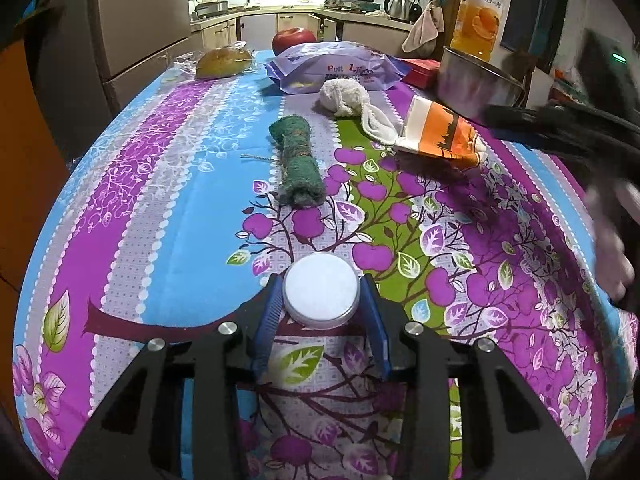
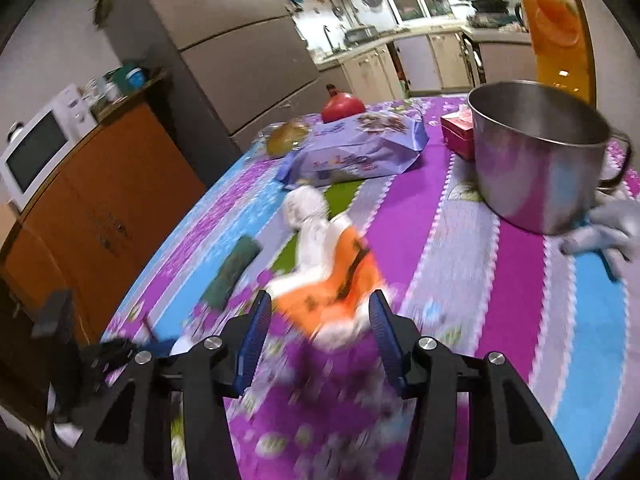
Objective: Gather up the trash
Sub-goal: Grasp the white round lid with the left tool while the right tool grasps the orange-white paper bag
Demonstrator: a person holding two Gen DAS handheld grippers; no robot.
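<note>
My left gripper is shut on a round silver tin with a white lid, low over the flowered tablecloth. My right gripper is open, its blue pads on either side of an orange and white wrapper; the view is blurred, so contact is unclear. The wrapper also shows in the left wrist view, with the right gripper's dark body just right of it. A steel pot stands at the right; it also shows in the left wrist view.
A rolled green cloth, a white cloth, a purple snack bag, wrapped bread, a red apple, a pink box and an orange juice bottle lie on the table. Wooden cabinet at the left.
</note>
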